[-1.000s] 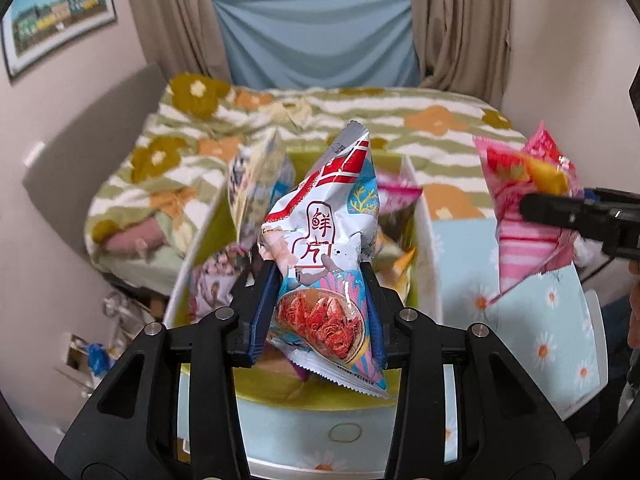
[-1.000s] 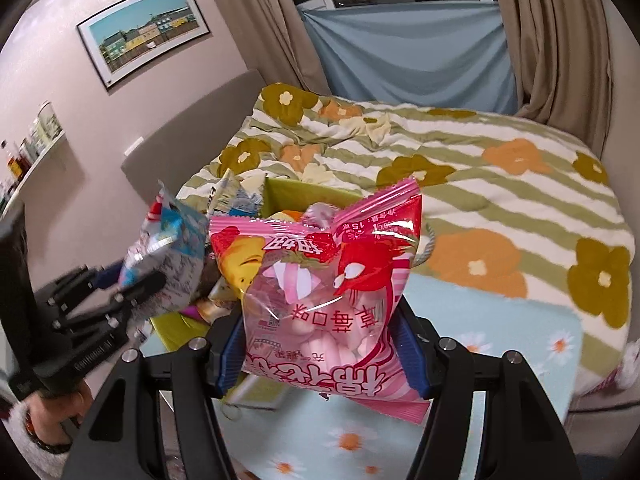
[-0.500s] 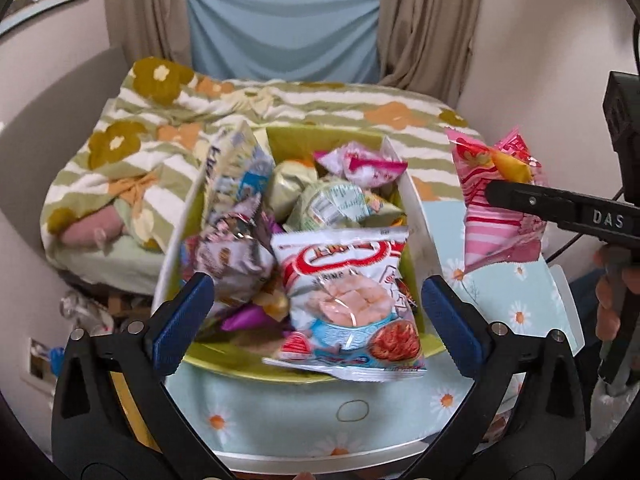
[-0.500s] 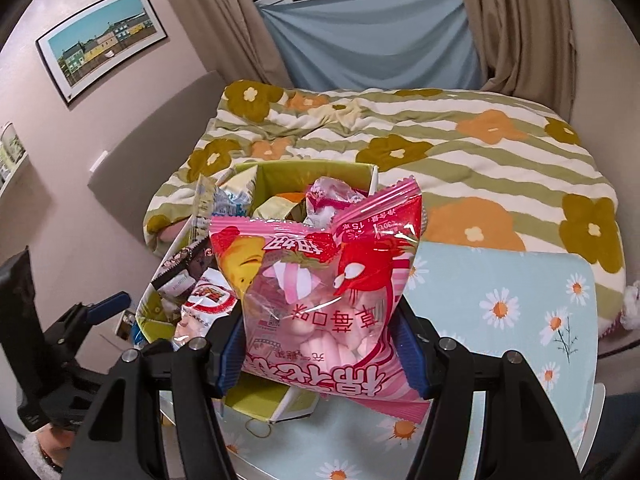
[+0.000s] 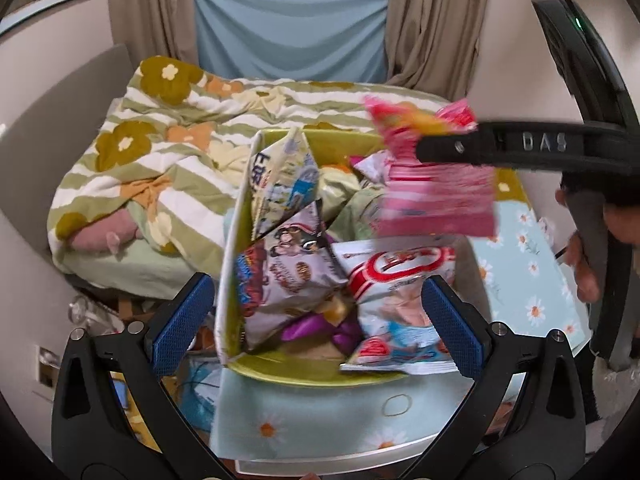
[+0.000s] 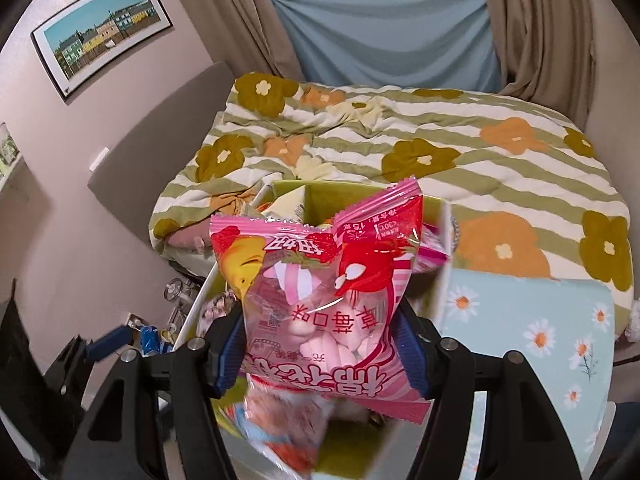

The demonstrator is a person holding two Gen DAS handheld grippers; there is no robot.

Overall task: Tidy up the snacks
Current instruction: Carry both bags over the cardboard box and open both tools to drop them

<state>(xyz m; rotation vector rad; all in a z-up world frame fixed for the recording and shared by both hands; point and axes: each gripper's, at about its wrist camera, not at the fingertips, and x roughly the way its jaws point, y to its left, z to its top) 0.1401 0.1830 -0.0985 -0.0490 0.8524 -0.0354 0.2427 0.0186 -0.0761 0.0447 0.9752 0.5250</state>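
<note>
We have most of the snacks in the green box (image 5: 236, 240) on the surface (image 5: 320, 420): our red-and-white shrimp bag (image 5: 396, 300) lies at its near end, and our left claw (image 5: 320, 320) stands wide open and empty above it. Our right claw (image 6: 324, 352) has just been opening, with the pink marshmallow bag (image 6: 320, 276) between its pads over the box. We judge that this bag is left to drop in.
</note>
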